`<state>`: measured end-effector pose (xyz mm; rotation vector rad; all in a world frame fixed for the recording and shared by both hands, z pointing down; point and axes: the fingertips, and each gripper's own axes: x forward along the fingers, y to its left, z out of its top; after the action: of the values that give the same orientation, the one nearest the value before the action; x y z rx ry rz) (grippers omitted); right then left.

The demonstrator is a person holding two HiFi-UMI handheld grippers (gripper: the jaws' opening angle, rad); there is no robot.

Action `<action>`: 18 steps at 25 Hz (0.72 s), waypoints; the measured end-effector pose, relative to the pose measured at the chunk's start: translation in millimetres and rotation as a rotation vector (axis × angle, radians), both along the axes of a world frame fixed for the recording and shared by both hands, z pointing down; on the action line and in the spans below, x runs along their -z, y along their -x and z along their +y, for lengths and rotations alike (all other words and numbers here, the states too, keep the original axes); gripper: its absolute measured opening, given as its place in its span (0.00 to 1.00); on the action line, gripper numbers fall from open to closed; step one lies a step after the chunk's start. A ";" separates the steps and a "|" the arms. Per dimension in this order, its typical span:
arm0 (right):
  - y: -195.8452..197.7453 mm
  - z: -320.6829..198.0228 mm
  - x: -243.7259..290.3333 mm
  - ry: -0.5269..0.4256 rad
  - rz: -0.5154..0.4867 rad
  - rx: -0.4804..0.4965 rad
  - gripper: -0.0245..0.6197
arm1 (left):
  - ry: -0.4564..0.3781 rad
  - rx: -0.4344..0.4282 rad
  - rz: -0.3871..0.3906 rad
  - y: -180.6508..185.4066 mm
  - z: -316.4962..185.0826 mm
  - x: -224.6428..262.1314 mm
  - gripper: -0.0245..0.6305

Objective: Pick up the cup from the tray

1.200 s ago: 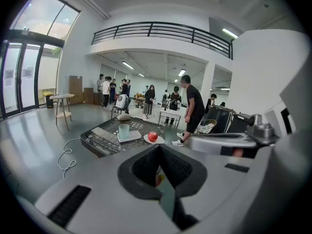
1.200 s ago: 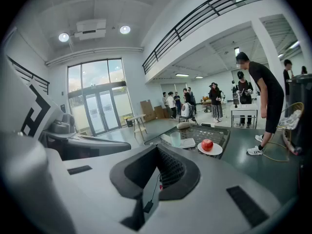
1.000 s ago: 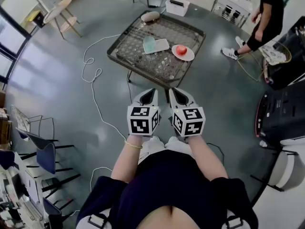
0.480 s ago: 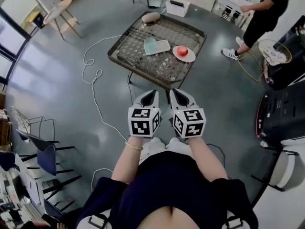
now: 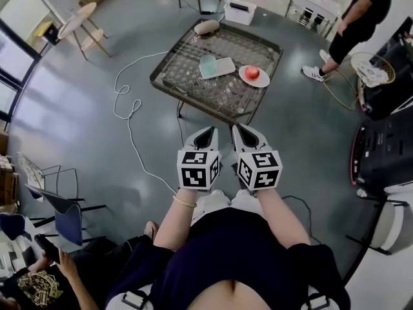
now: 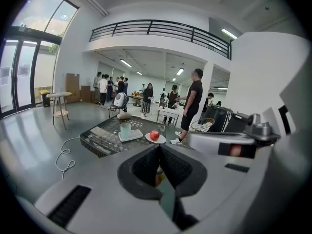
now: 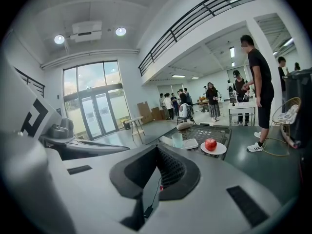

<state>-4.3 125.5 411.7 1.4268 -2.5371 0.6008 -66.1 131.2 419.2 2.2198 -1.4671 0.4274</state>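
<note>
The cup (image 5: 207,62), pale green and see-through, stands upright on the left end of a flat white tray (image 5: 223,66), about the middle of the wire-mesh table (image 5: 200,101). Just right of the tray, and apart from it, a plate (image 5: 253,78) carries a red apple (image 5: 252,72); a pale oval object (image 5: 206,26) lies at the table's far edge.

Both tools are well short of all this, held side by side over the floor near the person's body. The left gripper (image 5: 205,136) has its jaws pressed together with nothing between them, and the right gripper (image 5: 244,135) is likewise closed and empty.

The step in hand looks to be the approach, with no grasp begun. To do it well, the jaws must part wide before either gripper nears the cup. The left one seems better placed, since the cup sits on the tray's left end. Come in level from the near side, jaws either side of the wall, and close gently, as a thin cup may tip or slide. Lift straight up, clear of the plate, and mind the white cable (image 5: 127,108) looping across the floor to the left.
</note>
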 end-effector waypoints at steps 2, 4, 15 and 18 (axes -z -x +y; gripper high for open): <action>4.3 -1.1 1.1 -0.003 0.003 -0.008 0.05 | -0.002 -0.007 0.001 5.0 -1.5 0.5 0.05; 7.3 -1.2 1.8 -0.005 0.000 -0.015 0.05 | 0.000 -0.010 0.002 9.8 -2.6 -0.5 0.05; 11.9 -11.2 -3.7 0.015 0.001 -0.035 0.05 | 0.021 -0.014 0.001 22.7 -17.5 -11.6 0.05; 14.6 -22.6 -6.0 0.016 0.005 -0.024 0.05 | 0.031 -0.005 0.001 25.2 -27.6 -16.7 0.05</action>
<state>-19.0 103.0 417.8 1.4541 -2.5087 0.6190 -91.3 103.6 435.9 2.2000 -1.4454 0.4477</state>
